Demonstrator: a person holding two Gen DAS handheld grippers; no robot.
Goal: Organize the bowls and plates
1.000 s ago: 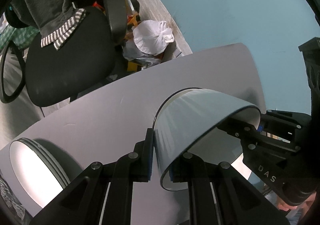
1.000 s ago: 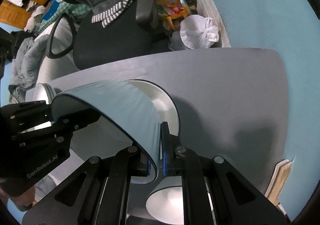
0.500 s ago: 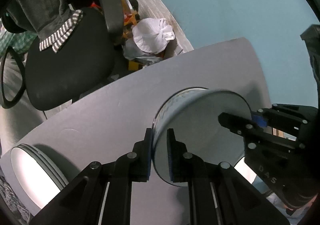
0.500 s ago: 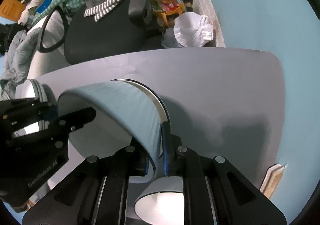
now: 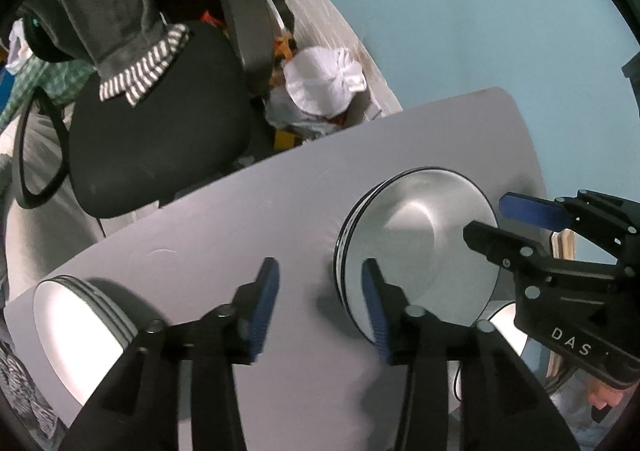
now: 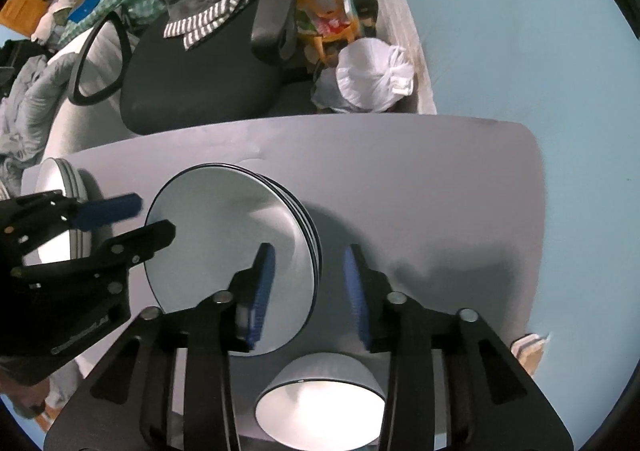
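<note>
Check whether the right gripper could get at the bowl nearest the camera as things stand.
Probably yes. The right gripper, its jaws opening over the edge of the plate stack, holds nothing, and the bowl sits just below it on the table with nothing between.

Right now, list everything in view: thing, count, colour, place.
table: one, grey, under everything
plate stack: one, pale with dark rims, table centre
second plate stack: one, white, table's left end
bowl: one, pale, near edge
chair: one, black, behind table
striped cloth: one, grey-white, on chair
white bag: one, floor by wall
wall: light blue
left gripper: black, blue pads, opening, holds nothing
right gripper: black, blue pads, opening, straddles stack rim
</note>
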